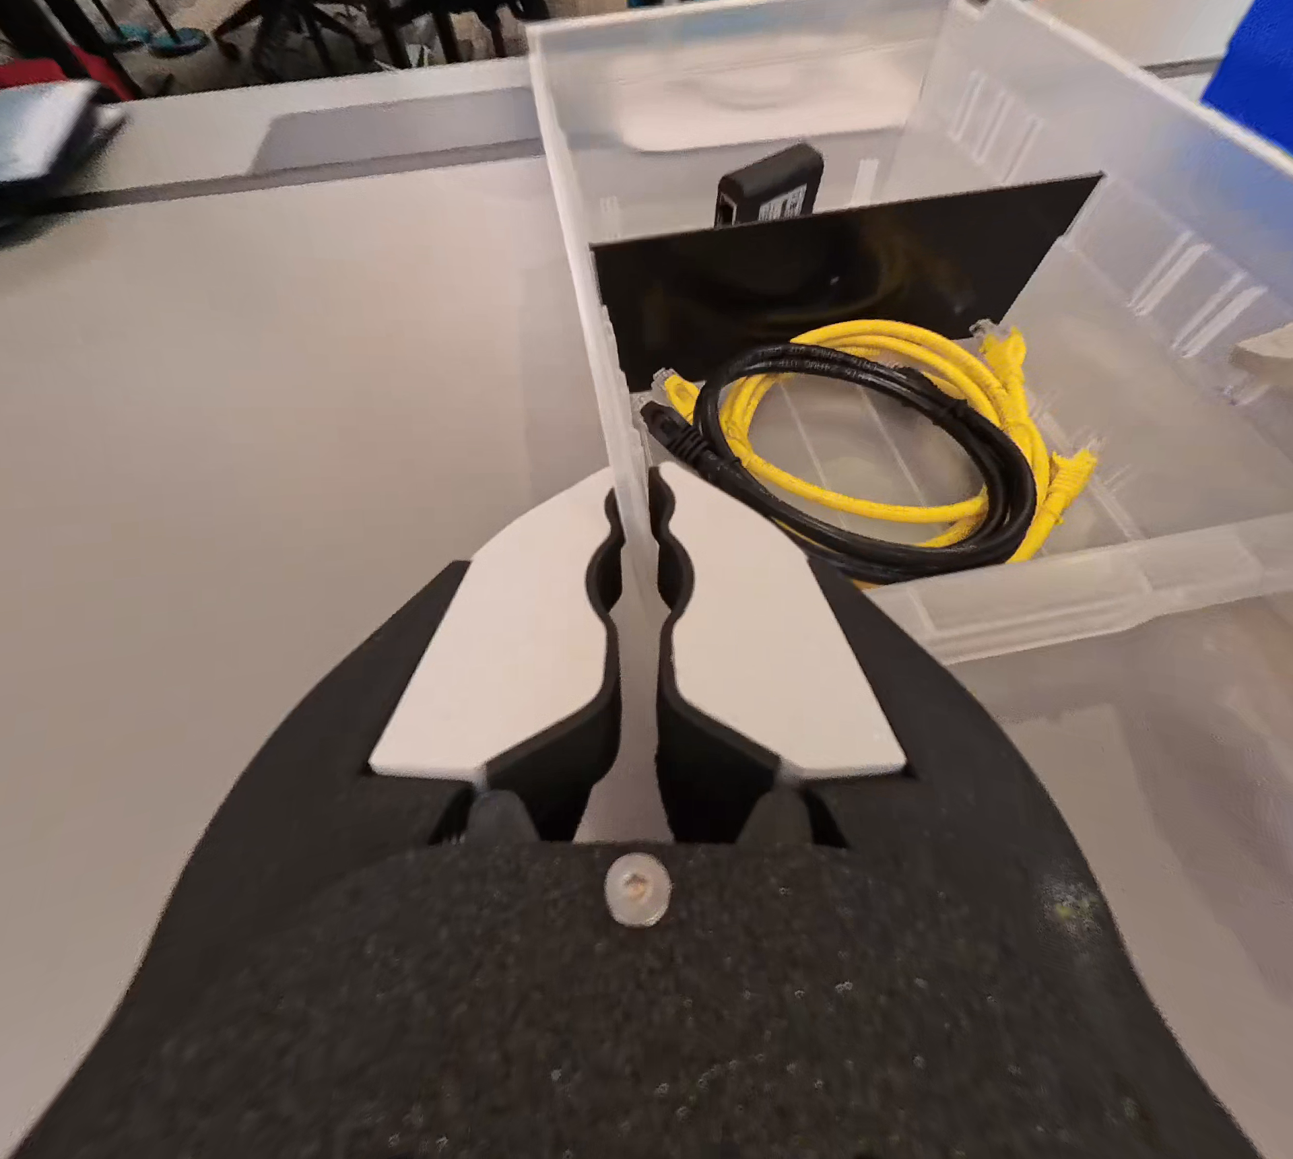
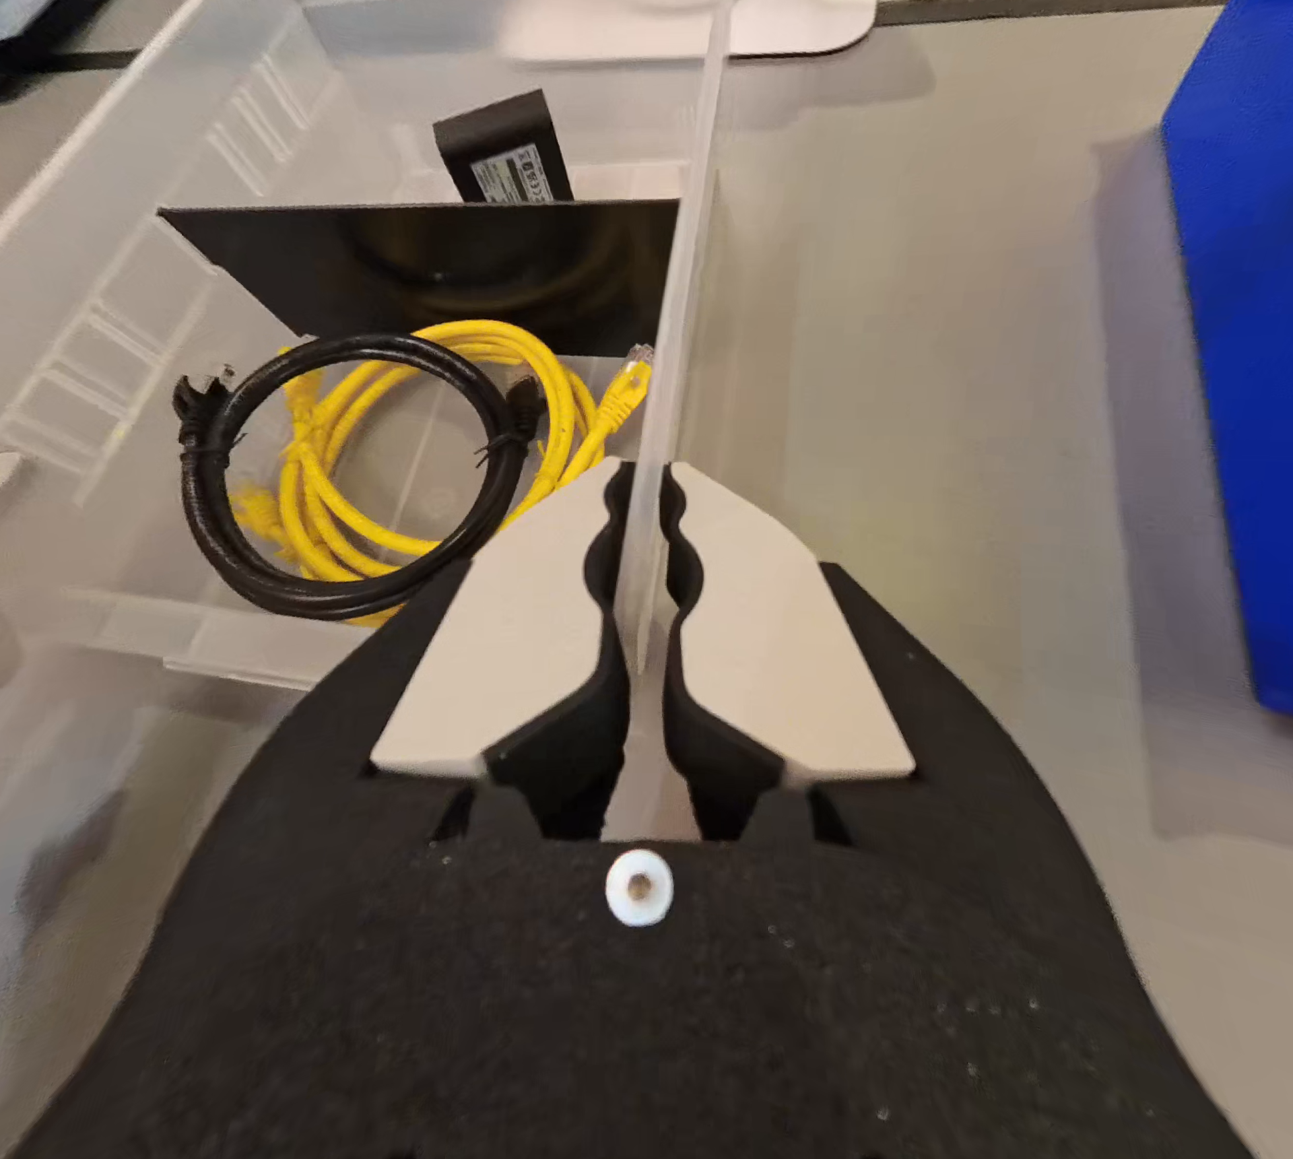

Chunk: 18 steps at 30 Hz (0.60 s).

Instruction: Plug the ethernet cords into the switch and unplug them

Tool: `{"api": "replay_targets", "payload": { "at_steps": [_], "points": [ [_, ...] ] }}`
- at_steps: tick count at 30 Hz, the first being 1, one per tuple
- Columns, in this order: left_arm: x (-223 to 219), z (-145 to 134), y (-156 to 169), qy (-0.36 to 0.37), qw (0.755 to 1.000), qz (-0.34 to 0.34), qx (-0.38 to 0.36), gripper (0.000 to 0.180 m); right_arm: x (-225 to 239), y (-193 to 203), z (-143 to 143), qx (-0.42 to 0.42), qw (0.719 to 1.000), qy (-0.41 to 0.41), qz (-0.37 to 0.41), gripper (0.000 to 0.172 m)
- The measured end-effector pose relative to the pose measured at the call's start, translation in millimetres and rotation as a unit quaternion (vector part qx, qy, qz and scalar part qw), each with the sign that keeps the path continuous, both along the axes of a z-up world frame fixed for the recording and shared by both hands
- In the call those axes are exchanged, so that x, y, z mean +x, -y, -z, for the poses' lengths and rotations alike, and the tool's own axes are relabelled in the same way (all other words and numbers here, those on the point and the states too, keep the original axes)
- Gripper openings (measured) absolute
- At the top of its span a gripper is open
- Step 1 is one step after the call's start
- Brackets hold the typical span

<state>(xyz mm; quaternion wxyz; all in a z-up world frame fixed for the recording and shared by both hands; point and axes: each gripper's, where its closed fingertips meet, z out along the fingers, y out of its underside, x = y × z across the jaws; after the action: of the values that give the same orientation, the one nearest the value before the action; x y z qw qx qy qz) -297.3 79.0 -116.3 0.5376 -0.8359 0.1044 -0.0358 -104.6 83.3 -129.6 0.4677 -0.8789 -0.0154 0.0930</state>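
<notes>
I see a clear plastic bin (image 1: 1154,202) with a black divider panel (image 1: 839,279) on the grey table (image 1: 280,356), beside a blue container (image 2: 1238,286).
</notes>
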Motion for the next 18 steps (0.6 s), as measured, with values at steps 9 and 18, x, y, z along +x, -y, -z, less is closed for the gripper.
{"api": "replay_targets", "payload": {
  "at_steps": [9,18],
  "points": [
    [-128.3,-32.0,-13.1,0.032,0.997,-0.052,0.049,0.003,-123.4,-15.4,-36.7,0.046,0.998,0.002,-0.041,0.008],
    [-243.7,-10.8,-21.1,0.005,0.998,-0.063,0.014,0.004,-243.3,-29.3,-13.3,0.024,0.997,0.002,-0.070,0.009]
  ]
}}
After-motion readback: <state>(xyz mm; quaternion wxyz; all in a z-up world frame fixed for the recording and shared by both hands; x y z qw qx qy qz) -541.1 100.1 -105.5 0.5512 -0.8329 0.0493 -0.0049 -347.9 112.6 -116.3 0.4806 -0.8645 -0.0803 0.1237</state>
